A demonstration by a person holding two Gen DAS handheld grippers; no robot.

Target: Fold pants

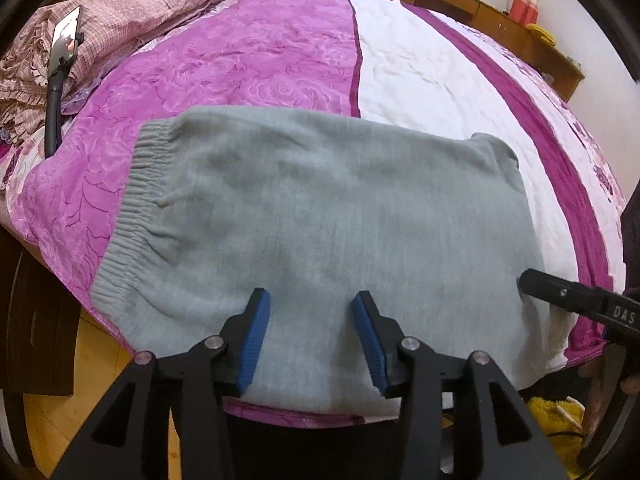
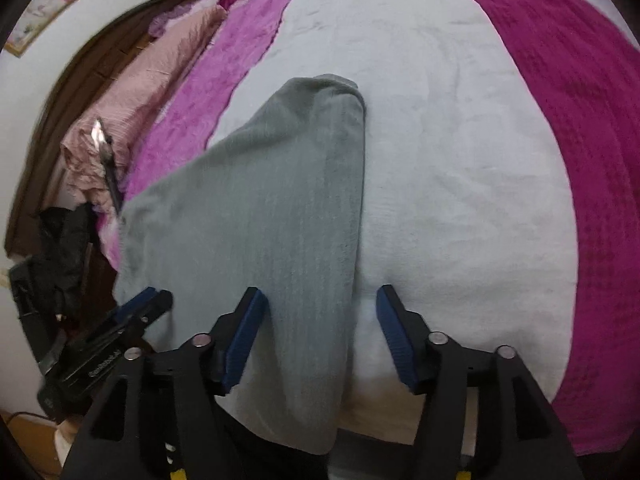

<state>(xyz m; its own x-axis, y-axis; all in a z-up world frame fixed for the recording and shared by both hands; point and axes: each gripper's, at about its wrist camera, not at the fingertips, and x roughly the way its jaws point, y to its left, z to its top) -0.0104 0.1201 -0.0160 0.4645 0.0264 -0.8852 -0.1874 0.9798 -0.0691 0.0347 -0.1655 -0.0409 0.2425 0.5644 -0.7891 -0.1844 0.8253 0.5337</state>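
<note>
Grey knit pants (image 1: pixel 320 220) lie folded flat on the bed, the ribbed waistband at their left edge. My left gripper (image 1: pixel 311 300) is open and empty, its blue pads over the near part of the pants. The right gripper's finger shows at the right edge of the left wrist view (image 1: pixel 560 292). In the right wrist view the pants (image 2: pixel 272 208) run away from me, their folded edge on the right. My right gripper (image 2: pixel 320 300) is open and empty, straddling that folded edge. The left gripper (image 2: pixel 144 304) shows at the lower left.
The bed has a pink rose-patterned and white cover (image 1: pixel 420 72). A crumpled pink quilt (image 1: pixel 120 20) lies at the far left. A phone on a black stand (image 1: pixel 66 36) rises at the left. Wooden cabinets (image 1: pixel 500 12) run behind the bed. The bed's near edge drops to a wooden floor (image 1: pixel 100 360).
</note>
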